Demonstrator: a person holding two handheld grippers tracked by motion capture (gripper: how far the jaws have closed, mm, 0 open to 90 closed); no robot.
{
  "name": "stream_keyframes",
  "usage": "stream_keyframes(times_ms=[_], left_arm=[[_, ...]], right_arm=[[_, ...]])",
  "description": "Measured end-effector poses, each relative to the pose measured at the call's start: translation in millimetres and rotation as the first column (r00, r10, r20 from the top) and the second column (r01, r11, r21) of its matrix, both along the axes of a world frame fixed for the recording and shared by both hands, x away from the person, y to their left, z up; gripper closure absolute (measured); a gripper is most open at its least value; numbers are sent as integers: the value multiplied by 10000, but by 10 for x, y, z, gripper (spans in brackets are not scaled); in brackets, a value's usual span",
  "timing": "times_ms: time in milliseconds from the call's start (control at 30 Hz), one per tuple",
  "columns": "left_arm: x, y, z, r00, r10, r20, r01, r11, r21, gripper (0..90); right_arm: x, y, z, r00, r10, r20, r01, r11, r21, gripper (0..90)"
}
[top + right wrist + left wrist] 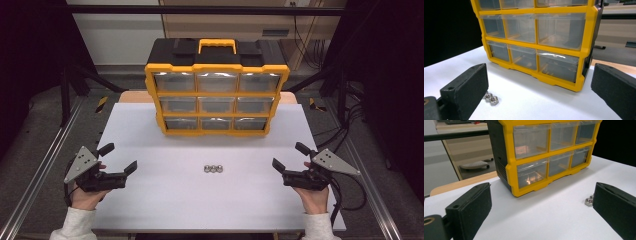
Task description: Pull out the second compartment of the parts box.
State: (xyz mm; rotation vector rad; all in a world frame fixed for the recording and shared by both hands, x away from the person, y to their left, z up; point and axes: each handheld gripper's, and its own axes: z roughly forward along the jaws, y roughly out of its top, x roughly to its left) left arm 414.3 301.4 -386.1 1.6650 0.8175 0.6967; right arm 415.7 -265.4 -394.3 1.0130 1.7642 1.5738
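High view shows three nuts (213,168) in a left-right row midway between the wide-open, empty left gripper (120,158) and right gripper (290,155).

Three small silver hex nuts (213,168) lay flat in a tight row, touching, mid-table, well apart from the yellow drawer organizer (217,95) standing at twelve o'clock.

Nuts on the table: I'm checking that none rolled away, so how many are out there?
3. The nuts lie touching in a short row on the white table, in front of the drawer cabinet, midway between the two claws. Some may sit unseen inside drawers.
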Motion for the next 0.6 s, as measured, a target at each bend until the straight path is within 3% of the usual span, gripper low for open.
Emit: stream_keyframes(times_ms=[167,600], left_arm=[[1,15,-2,10000,50,10,-50,10000,27,17],[35,1,-48,9999,70,-120,-67,9997,225,17]], right_arm=[[7,-1,-6,10000,-16,-53,16,10000,43,15],[44,70,58,10000,-80,54,82,9990,-446,17]])
